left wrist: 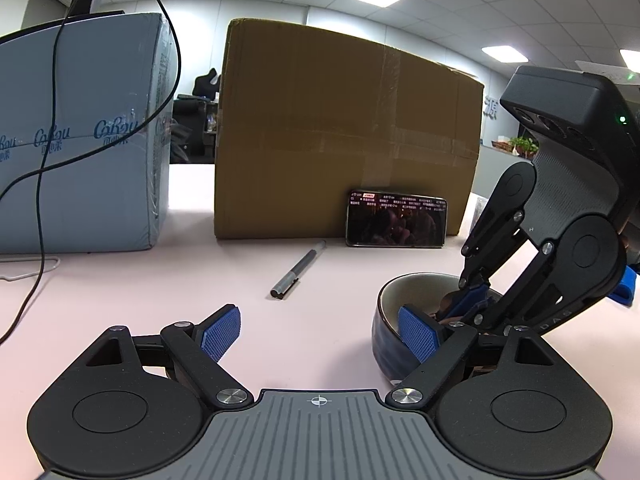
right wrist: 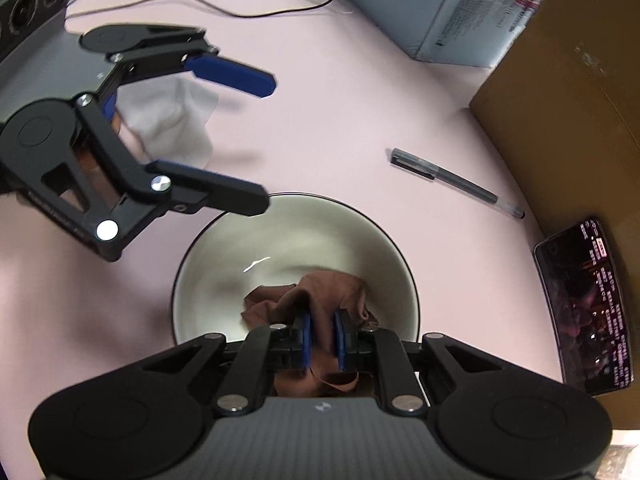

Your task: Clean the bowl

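Clamping one brown cloth (right wrist: 320, 292) inside one bowl (right wrist: 224, 252), right tongs (right wrist: 322, 334) work; left tongs (left wrist: 320, 332) gape.

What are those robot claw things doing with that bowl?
A person is cleaning a bowl using two hand-held grippers. The right gripper is shut on a brown cloth and reaches down into the bowl, which sits on a pink table. The left gripper is open and holds nothing; one of its fingers is right beside the bowl's rim. A pen, a phone and a cardboard box sit nearby.
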`<state>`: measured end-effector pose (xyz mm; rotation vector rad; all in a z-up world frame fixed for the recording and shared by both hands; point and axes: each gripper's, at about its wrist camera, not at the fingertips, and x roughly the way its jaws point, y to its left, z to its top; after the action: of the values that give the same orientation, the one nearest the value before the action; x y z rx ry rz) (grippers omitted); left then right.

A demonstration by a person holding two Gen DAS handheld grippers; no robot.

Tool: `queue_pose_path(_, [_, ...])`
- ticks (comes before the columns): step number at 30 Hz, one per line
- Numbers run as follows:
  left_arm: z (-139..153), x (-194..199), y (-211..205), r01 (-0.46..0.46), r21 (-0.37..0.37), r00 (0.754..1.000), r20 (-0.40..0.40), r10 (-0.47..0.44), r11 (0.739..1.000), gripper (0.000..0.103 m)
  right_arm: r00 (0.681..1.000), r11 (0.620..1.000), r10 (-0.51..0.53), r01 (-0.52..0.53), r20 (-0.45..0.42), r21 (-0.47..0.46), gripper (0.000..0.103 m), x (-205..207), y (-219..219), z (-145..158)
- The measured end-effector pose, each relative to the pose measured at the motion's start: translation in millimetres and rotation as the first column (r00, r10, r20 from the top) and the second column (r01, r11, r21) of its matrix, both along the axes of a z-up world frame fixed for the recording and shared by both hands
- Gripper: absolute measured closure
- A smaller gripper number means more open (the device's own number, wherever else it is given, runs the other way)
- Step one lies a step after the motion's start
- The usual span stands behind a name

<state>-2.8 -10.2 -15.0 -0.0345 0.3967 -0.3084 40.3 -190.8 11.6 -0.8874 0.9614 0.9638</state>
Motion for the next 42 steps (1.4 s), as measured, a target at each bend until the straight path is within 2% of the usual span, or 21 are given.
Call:
queue_pose_path(4, [0,0,0,0.001,0.000,1.000,0.000,-0.001,1.000,0.015,0.999,0.999,0.029,-0.028,-0.029,0.017,0.089,-1,7,0])
queue_pose_path(9, [0,1,0,0.004,0.002,1.000,-0.004,-0.004,1.000,0.015,0.999,0.998,0.054,-0.054,-0.002,0.027,0.088,1,18,-2])
queue_pose_path(15, [0,0,1,0.006,0.002,1.000,-0.005,-0.006,1.000,0.015,0.997,0.998,0.050,-0.048,0.060,-0.034,0.088,1,22,-3])
queue_pose_path(20, [-1,-1,1,0.007,0.004,1.000,-0.003,-0.007,1.000,0.015,0.997,0.996,0.029,-0.023,0.075,-0.087,0.088,0,18,-4])
queue_pose_path(25, [-2,-1,1,0.008,0.005,1.000,-0.001,-0.008,1.000,0.015,0.998,0.988,0.054,-0.048,0.037,-0.145,0.089,-4,24,-3])
queue_pose_path(31, [-2,0,2,0.008,0.008,1.000,-0.002,-0.008,1.000,0.015,0.996,0.992,0.084,-0.086,-0.017,-0.090,0.089,-6,31,-1])
queue_pose_path(35, [-2,1,1,0.013,0.015,1.000,-0.003,-0.013,1.000,0.015,0.995,0.992,0.103,-0.102,0.012,-0.081,0.088,-6,40,-1])
queue_pose_path(39, [-2,1,0,0.015,0.018,1.000,-0.004,-0.015,1.000,0.015,0.990,0.987,0.106,-0.093,0.096,-0.134,0.088,-6,45,-6])
queue_pose_path(42, [-2,1,0,0.016,0.018,1.000,-0.003,-0.016,1.000,0.015,0.990,0.985,0.090,-0.073,0.111,-0.155,0.088,-3,42,-7])
